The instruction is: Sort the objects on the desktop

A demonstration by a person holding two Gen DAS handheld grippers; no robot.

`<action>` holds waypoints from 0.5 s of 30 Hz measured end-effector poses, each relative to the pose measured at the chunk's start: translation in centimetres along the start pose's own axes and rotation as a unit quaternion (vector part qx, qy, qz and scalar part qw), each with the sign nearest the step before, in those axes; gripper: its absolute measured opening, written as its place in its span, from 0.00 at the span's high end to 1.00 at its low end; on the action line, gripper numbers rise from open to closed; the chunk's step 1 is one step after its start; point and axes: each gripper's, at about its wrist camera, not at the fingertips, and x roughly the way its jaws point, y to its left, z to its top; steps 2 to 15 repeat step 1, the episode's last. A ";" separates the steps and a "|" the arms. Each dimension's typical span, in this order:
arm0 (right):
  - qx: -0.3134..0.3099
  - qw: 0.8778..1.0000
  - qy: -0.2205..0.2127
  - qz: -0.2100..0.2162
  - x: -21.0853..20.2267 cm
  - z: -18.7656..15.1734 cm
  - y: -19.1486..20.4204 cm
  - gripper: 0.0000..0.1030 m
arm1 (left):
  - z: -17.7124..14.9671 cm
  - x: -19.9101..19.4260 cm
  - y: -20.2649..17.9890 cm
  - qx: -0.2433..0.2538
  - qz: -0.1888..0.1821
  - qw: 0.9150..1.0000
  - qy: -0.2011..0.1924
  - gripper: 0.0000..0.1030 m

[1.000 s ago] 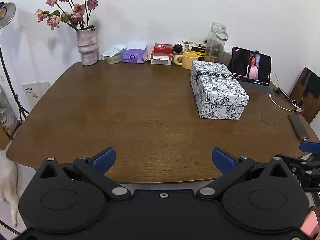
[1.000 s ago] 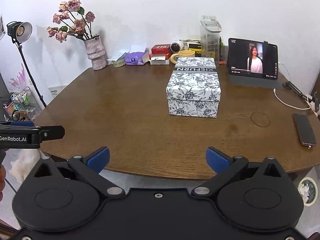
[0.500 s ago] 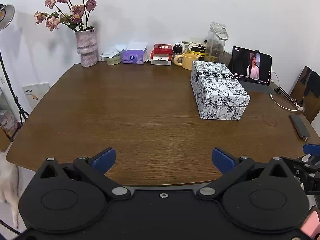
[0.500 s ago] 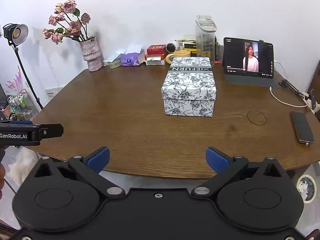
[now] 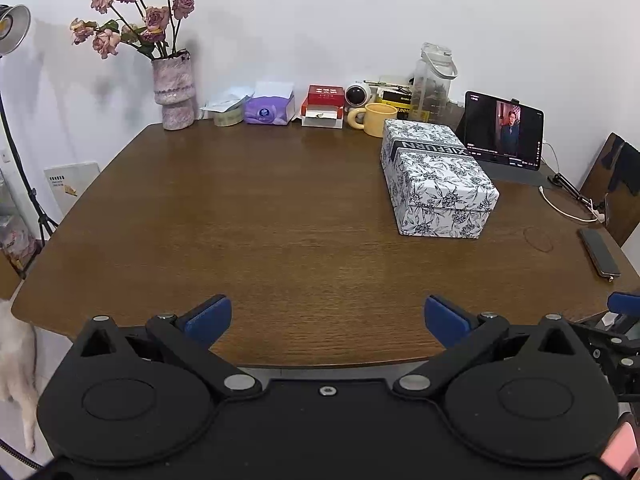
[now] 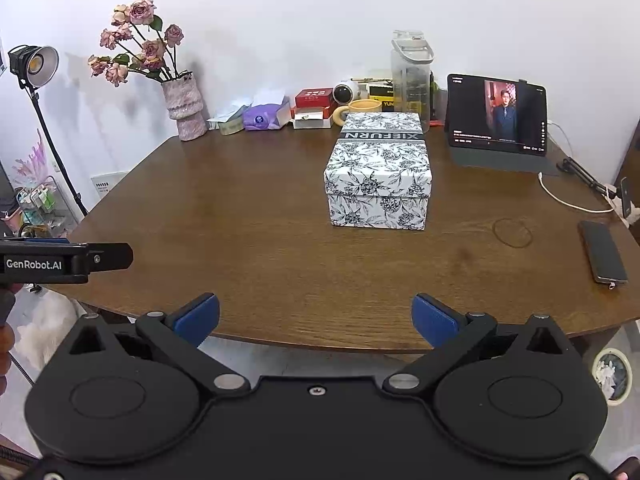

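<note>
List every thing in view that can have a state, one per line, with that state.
left hand-held gripper: open, empty, at the near table edge
right hand-held gripper: open, empty, at the near table edge
floral box: lid on, flat on the table
tablet: propped upright, screen on
phone: lying flat, screen dark
studio lamp: lit
clear jug: lid on, upright
yellow mug: upright

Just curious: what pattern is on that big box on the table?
White box with dark floral print; clearest in the right wrist view.
</note>
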 end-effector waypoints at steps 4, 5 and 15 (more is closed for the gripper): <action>0.000 1.000 0.000 0.000 0.0 0.0 0.0 0.00 | 0.0 0.0 0.0 0.000 -0.001 1.000 0.000 0.00; 0.000 1.000 0.000 0.000 0.0 0.0 0.0 0.00 | 0.0 0.0 0.0 0.000 -0.001 1.000 0.000 0.00; 0.000 1.000 0.000 0.000 0.0 0.0 0.0 0.00 | 0.0 0.0 0.0 0.000 -0.001 1.000 0.000 0.00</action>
